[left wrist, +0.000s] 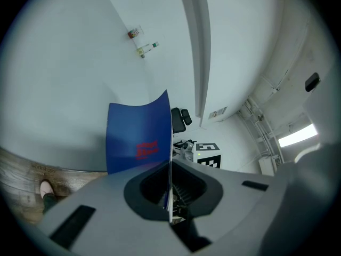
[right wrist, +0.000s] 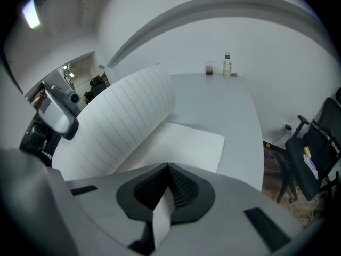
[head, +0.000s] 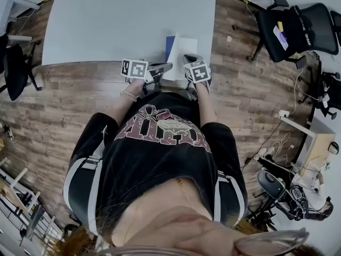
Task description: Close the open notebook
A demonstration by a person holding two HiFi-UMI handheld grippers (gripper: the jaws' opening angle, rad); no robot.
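Notebook [head: 180, 55], one only, lies half open at the near edge of the single white table [head: 106, 20]. Two grippers hold it: the left gripper [left wrist: 169, 167] is clamped on the raised blue cover [left wrist: 138, 137], and the right gripper [right wrist: 168, 169] pinches one white page [right wrist: 160, 217].

The blue card notebook cover [left wrist: 138, 137] looks matt and smooth, with flat red print. The white lined paper page [right wrist: 122, 116] is thin, matt and curls softly. Both the left gripper [left wrist: 170, 188] and the right gripper [right wrist: 168, 188] have matt grey plastic shells around black ribbed pads. In the head view, the pale grey table [head: 106, 20] at twelve o'clock is smooth with a low sheen. The brown wood-plank floor [head: 69, 89] shows worn grain. The black office chair [head: 298, 28] at two o'clock looks like dull fabric. The black cloth T-shirt [head: 160, 159] is soft and matt.
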